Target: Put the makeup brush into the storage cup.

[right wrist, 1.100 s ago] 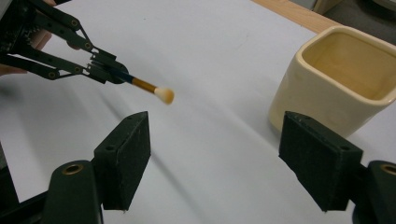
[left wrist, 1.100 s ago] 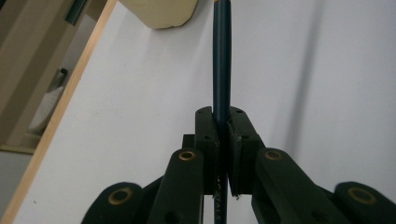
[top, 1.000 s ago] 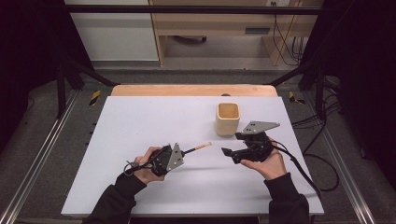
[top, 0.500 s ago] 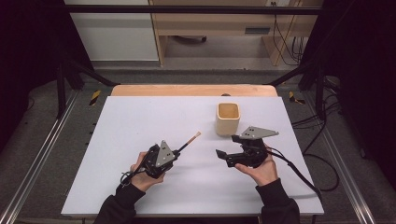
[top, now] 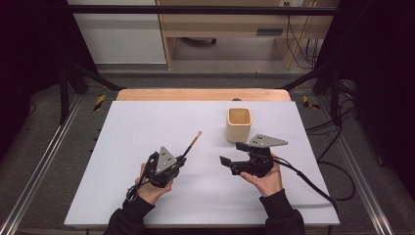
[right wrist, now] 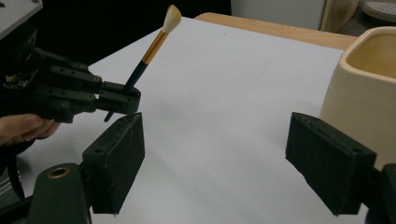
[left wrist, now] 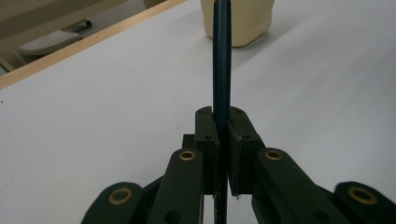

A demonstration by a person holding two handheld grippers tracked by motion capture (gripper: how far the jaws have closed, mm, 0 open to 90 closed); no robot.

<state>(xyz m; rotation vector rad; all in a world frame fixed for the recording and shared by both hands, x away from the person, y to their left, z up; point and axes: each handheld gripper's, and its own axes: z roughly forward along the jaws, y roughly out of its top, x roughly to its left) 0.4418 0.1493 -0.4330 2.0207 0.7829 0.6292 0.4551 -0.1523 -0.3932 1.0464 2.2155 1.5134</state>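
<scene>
A small brush (top: 192,144), with dark handle, gold ferrule and pale bristle tip, was clenched between the jaws of the left gripper (top: 179,160). It stuck out tilted, bristles up and away from the person, above the white bench (top: 147,122). In the left gripper view the jaws pressed on either side of the dark handle (left wrist: 221,65). The right gripper (top: 230,153) was released, its jaws wide apart and empty, just beside a cream square cup (top: 239,124) standing upright on the bench. The two grippers faced each other, apart.
</scene>
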